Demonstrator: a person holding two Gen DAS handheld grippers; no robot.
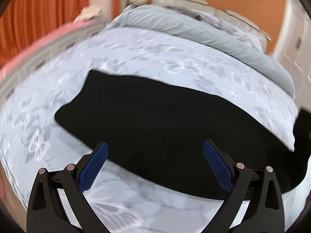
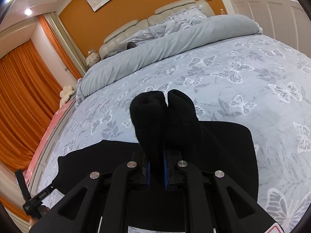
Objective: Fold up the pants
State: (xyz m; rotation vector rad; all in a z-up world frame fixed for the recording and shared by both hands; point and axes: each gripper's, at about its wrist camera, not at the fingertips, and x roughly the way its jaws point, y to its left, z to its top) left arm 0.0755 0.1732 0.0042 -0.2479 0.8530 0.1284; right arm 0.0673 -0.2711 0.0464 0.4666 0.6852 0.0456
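Note:
Black pants point(image 1: 155, 120) lie flat on the butterfly-print bed cover point(image 1: 136, 54). My left gripper point(image 1: 154, 151) is open and empty, hovering over the near edge of the pants, its blue pads point(image 1: 93, 170) wide apart. My right gripper point(image 2: 156, 167) is shut on a bunched fold of the pants point(image 2: 161, 116), which sticks up beyond the fingers; the rest of the pants point(image 2: 223, 151) spreads flat below. The left wrist view is blurred by motion.
A folded grey duvet point(image 2: 165, 50) and pillows lie at the head of the bed by a padded headboard point(image 2: 124, 31). Orange curtains point(image 2: 23, 89) and a pink edge point(image 2: 50, 124) are to the left. White closet doors point(image 2: 272, 3) stand at right.

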